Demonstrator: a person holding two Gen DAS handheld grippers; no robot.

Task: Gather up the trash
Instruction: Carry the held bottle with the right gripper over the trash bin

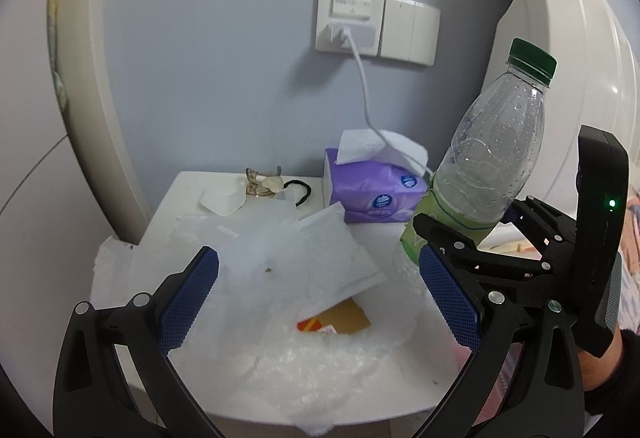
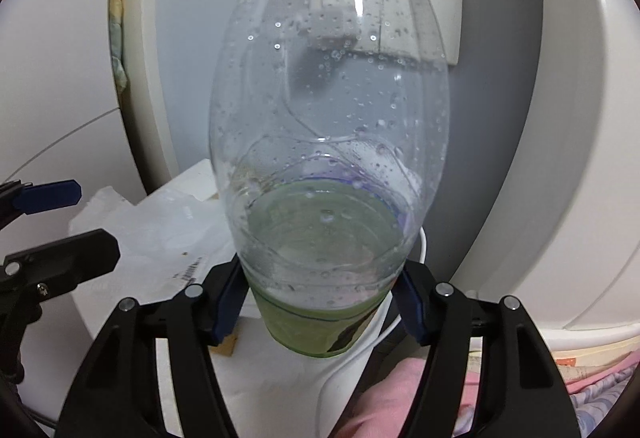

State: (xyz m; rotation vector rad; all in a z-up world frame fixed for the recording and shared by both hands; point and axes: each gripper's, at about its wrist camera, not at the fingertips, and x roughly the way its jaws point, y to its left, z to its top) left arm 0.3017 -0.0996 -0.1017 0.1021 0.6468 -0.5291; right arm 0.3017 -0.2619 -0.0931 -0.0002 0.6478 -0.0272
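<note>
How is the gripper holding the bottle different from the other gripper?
The right gripper is shut on the bottle, its blue pads pressing the green label on both sides; the left gripper is open and holds nothing. The right gripper keeps the bottle tilted beside the tissue pack, while the left gripper hangs over the crumpled plastic wrap on the white table. Both have black frames and blue pads.

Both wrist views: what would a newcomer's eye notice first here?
First, the clear bottle with a green cap, which fills the right wrist view, gripped near its green label by the right gripper. Next, the white plastic wrapping spread over the table, with the open left gripper above it. Behind, a purple tissue pack lies under a white cable from the wall socket.
</note>
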